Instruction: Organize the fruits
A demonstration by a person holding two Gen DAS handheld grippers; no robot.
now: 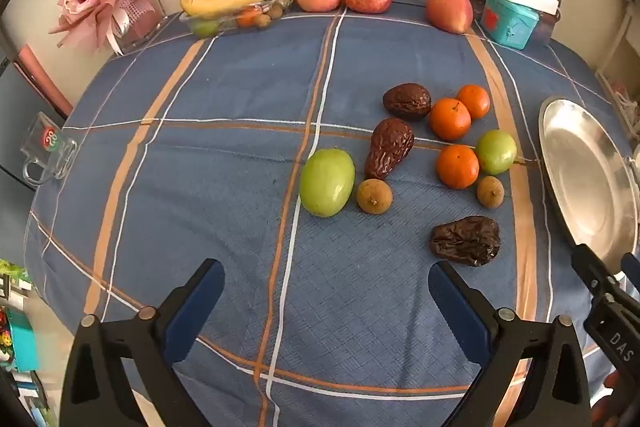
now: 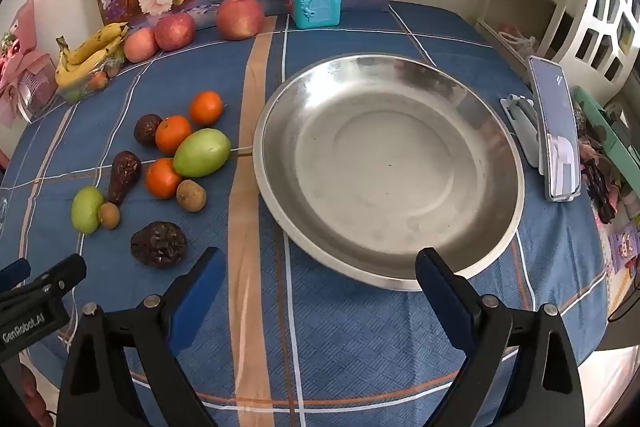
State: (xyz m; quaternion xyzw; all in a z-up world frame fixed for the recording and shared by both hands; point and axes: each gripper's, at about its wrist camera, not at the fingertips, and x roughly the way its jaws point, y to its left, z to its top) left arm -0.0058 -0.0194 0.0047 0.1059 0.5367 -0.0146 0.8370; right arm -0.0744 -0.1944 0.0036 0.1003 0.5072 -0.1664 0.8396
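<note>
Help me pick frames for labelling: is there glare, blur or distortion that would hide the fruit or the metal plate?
Left wrist view: strong fisheye bend, tablecloth lines curve, corners vignetted; the fruit stays sharp, but the metal plate is cut off at the right edge. Right wrist view: same bend; soft window sheen on the plate, no blown-out glare; the green fruit is crisp.

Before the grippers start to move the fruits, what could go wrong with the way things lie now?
1. The small fruits lie close together: an orange touches the smaller green fruit, so fingers closing on one may push the other and make it roll.
2. The steel plate is shallow, so a round fruit dropped into it could roll out.
3. The wrinkled dark fruit nearest the open left gripper looks soft; a hard squeeze may crush it.
</note>
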